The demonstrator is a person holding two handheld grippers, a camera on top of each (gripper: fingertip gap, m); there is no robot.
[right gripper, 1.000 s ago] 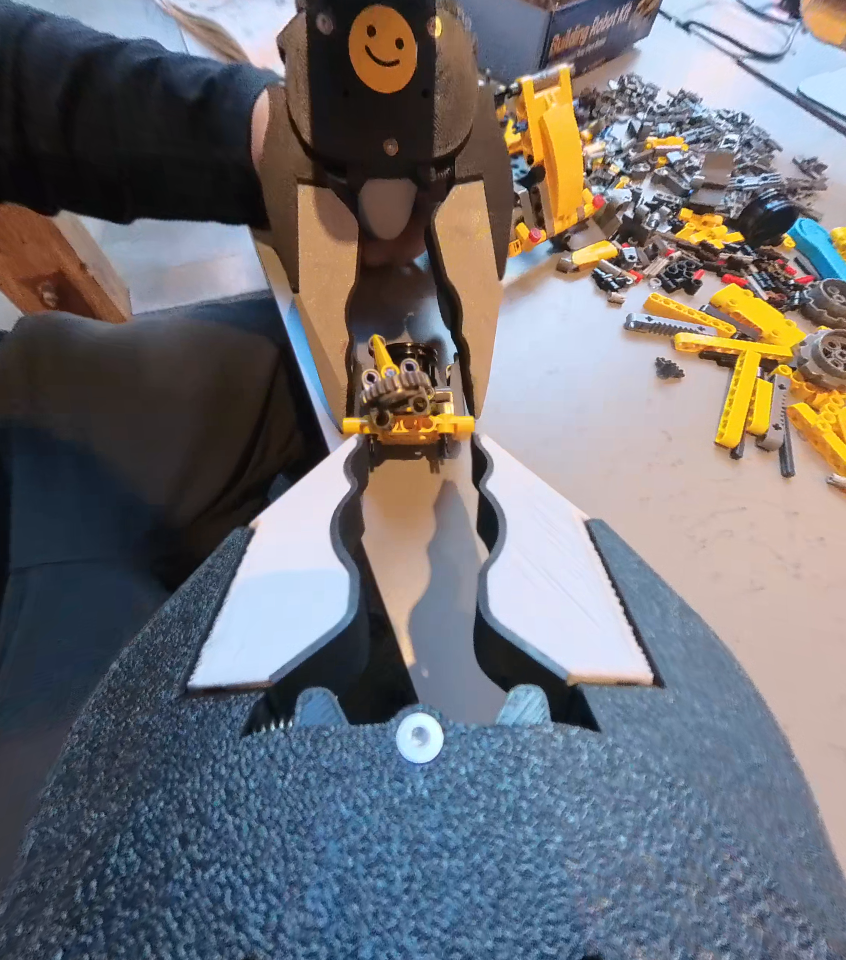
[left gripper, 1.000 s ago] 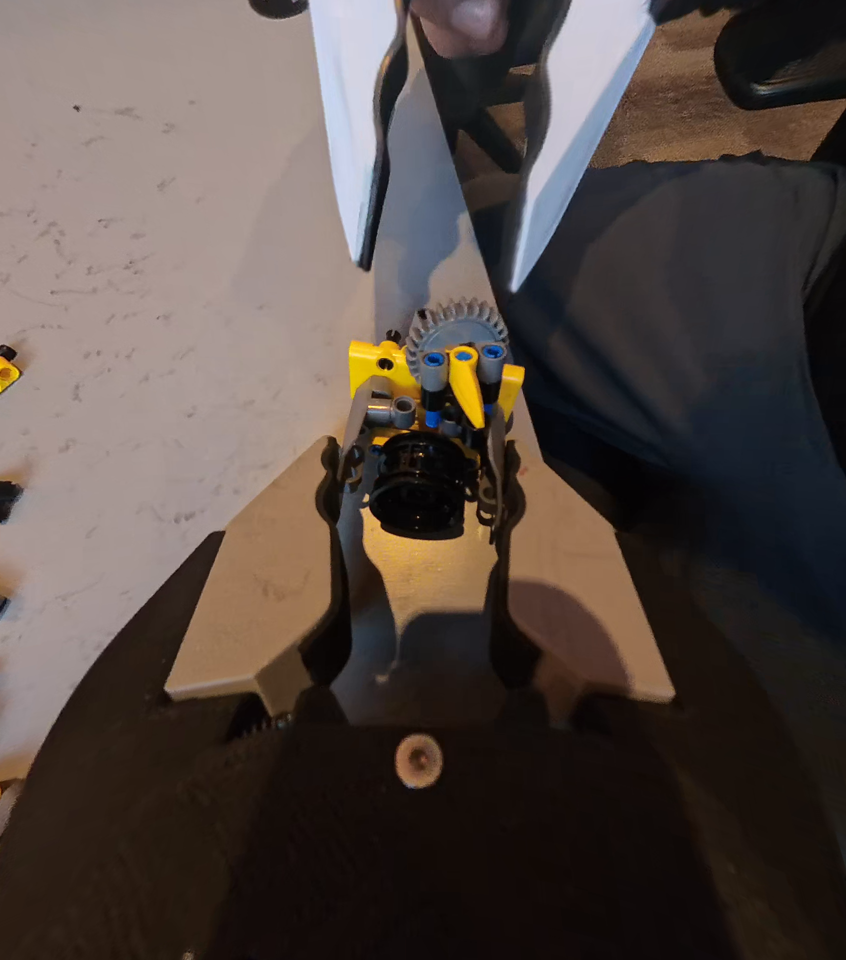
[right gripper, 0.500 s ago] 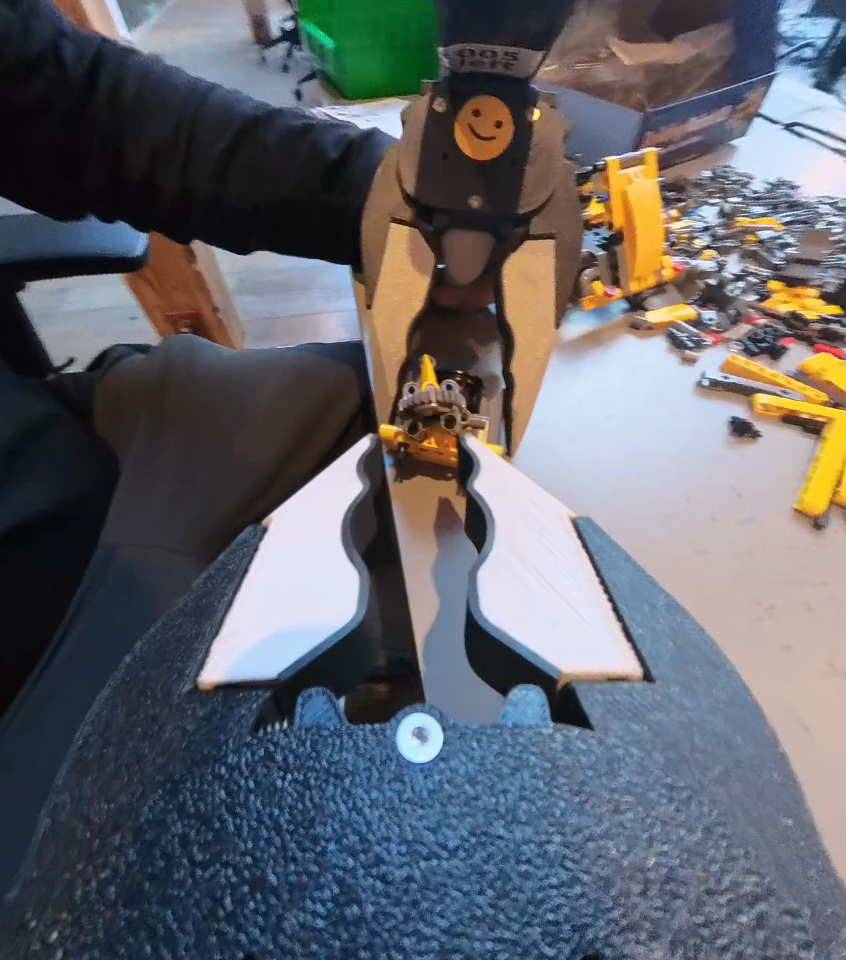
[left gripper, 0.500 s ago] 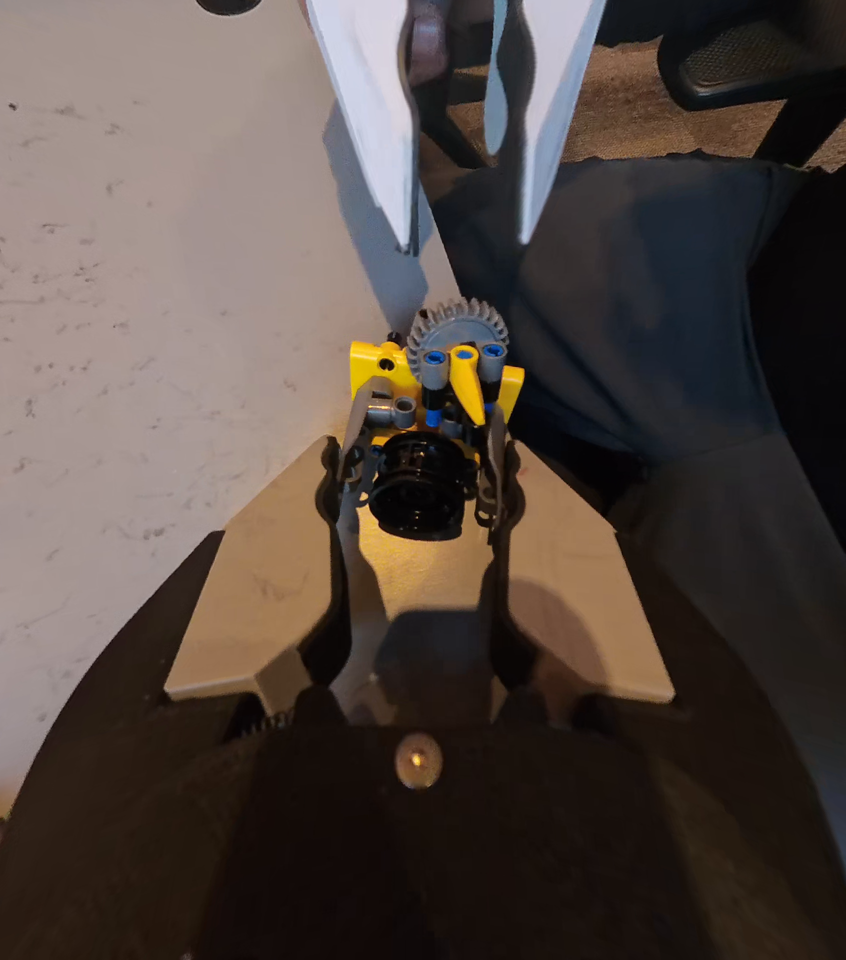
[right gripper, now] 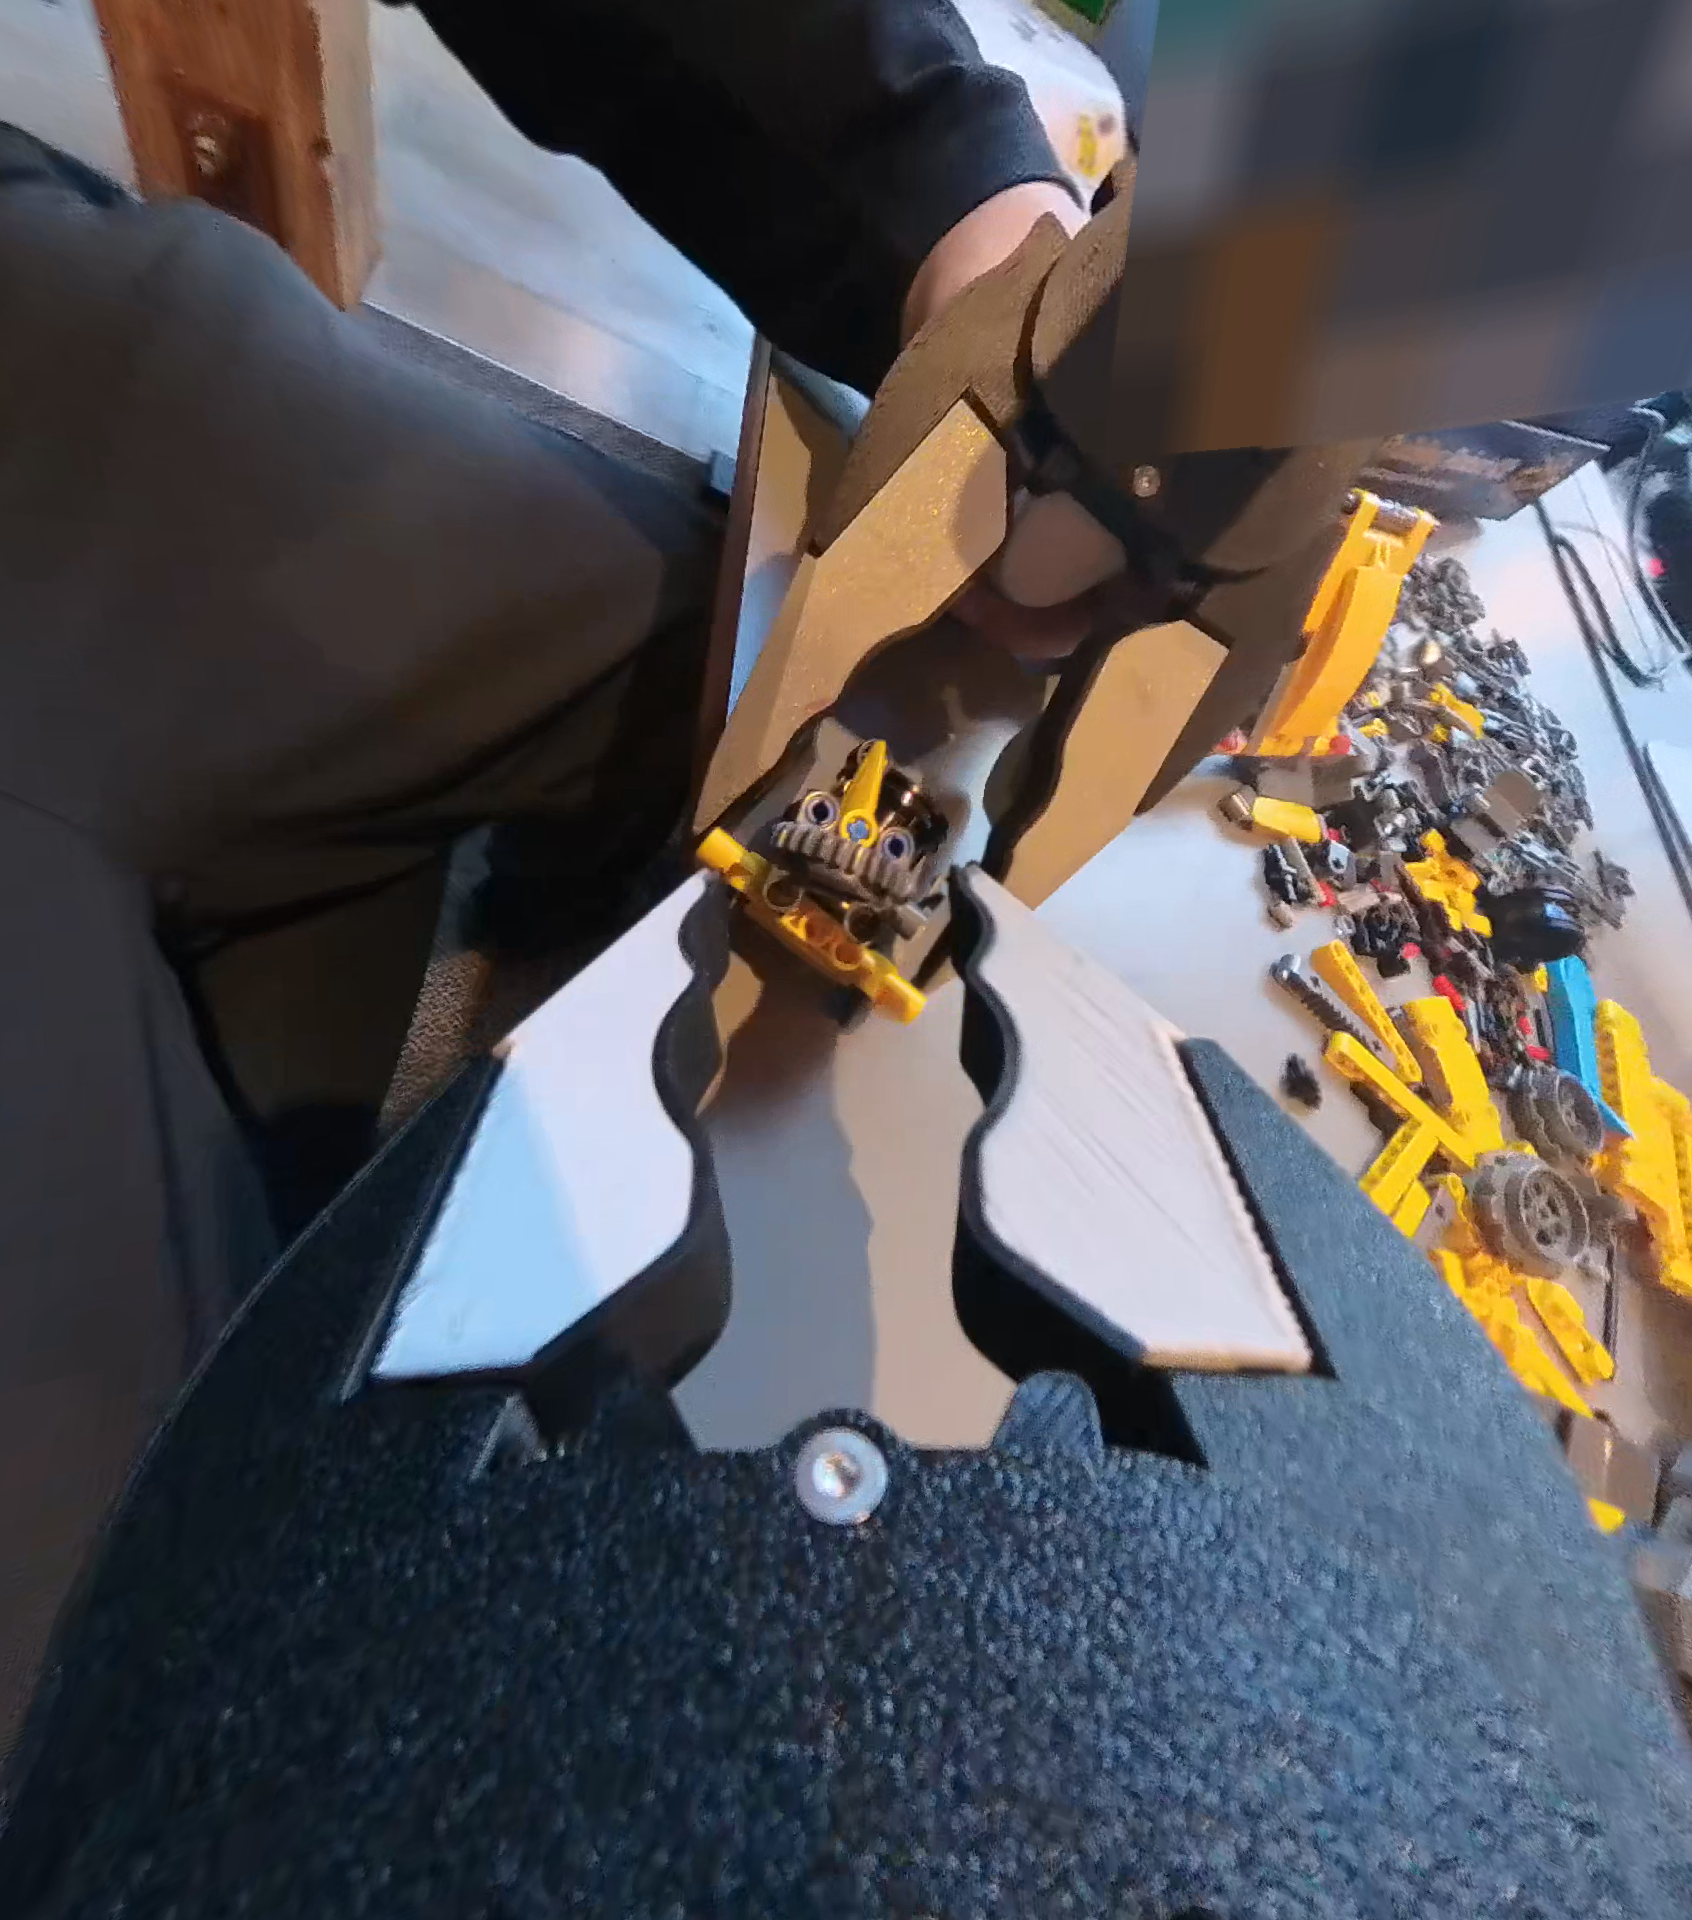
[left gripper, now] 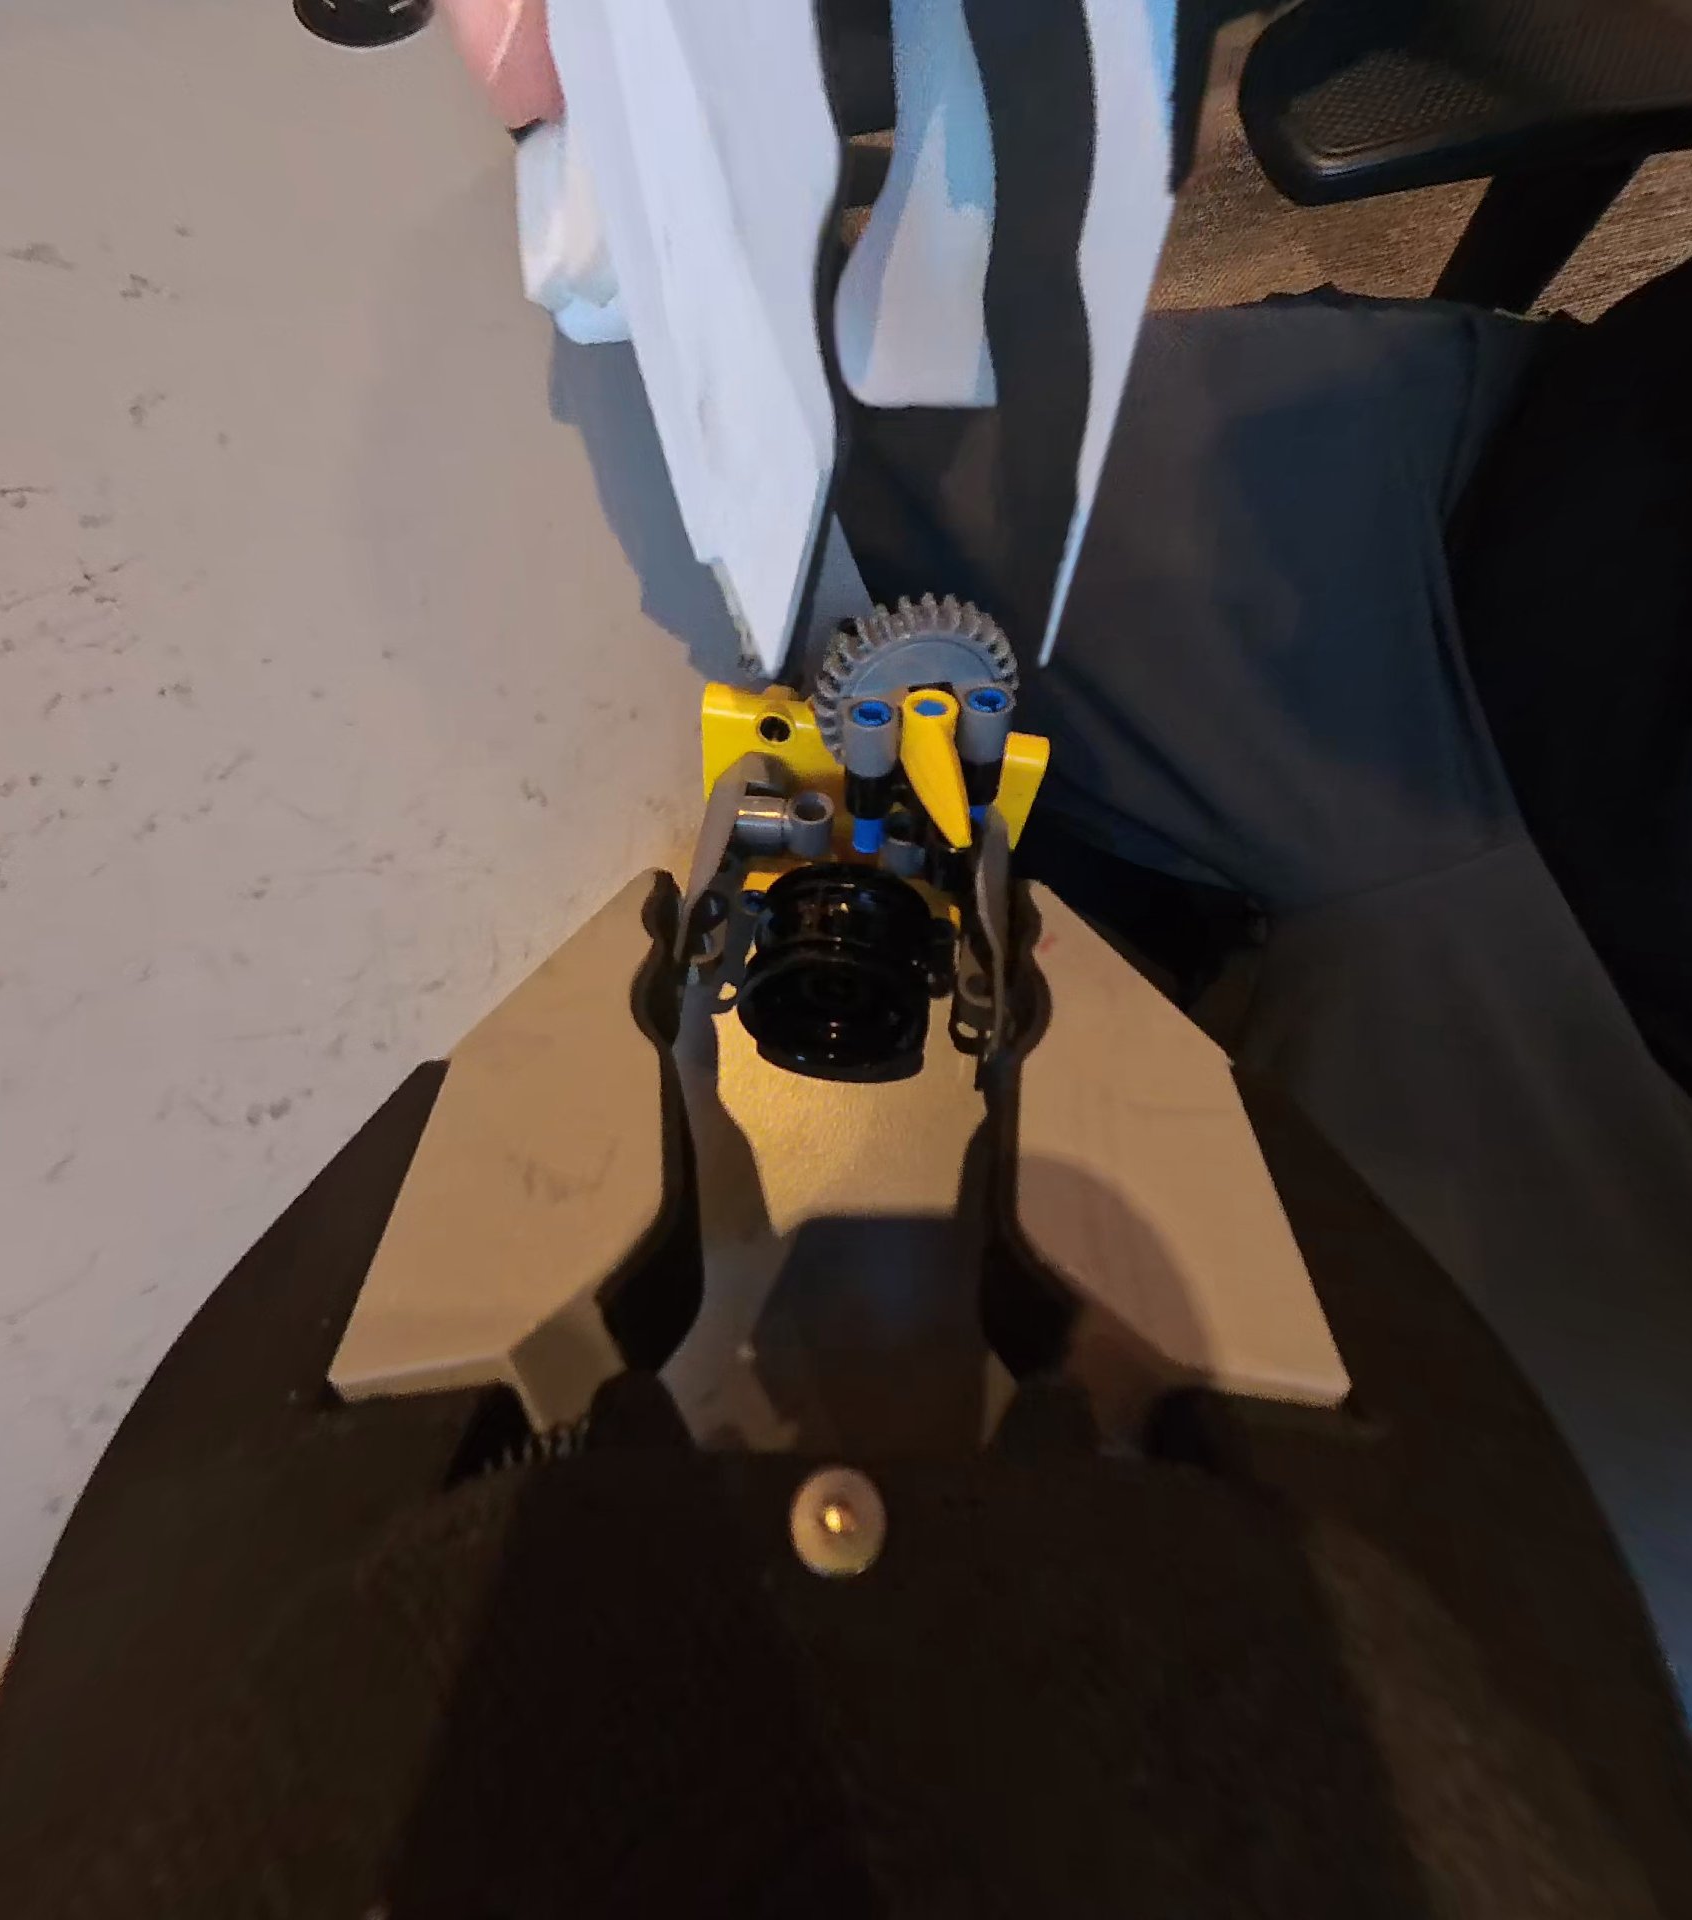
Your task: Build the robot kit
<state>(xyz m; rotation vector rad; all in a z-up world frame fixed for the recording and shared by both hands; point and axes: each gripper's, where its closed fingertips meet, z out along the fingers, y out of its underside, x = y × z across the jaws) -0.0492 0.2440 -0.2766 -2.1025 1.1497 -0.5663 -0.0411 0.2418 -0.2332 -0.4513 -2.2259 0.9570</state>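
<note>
My left gripper (left gripper: pixel 842 914) is shut on a small brick assembly (left gripper: pixel 873 821): a yellow frame, a grey gear (left gripper: pixel 909 649) at its far end and a black wheel hub (left gripper: pixel 837 987) near the fingers. It holds the assembly in the air over the table edge (left gripper: pixel 676 582). My right gripper (right gripper: pixel 837 894) is open, and its white fingertips (right gripper: pixel 998 935) straddle the gear end of the assembly (right gripper: pixel 842 883), very near or touching it. In the left wrist view the right gripper (left gripper: pixel 915 649) comes in from above. In the right wrist view the left gripper (right gripper: pixel 863 831) reaches in from the top.
A pale table (left gripper: pixel 198 623) carries a spread of loose yellow, grey and black bricks (right gripper: pixel 1424 935), grey wheels (right gripper: pixel 1538 1210), a blue piece (right gripper: pixel 1569 1018) and a yellow built part (right gripper: pixel 1341 634). A person's legs in dark trousers (right gripper: pixel 198 623) are beside the table. A black chair (left gripper: pixel 1444 104) stands behind. About 4 cm separates my left fingertips from my right.
The right gripper has come closer and rolled to one side; its fingertips now flank the gear end. The left gripper keeps its hold on the assembly.
</note>
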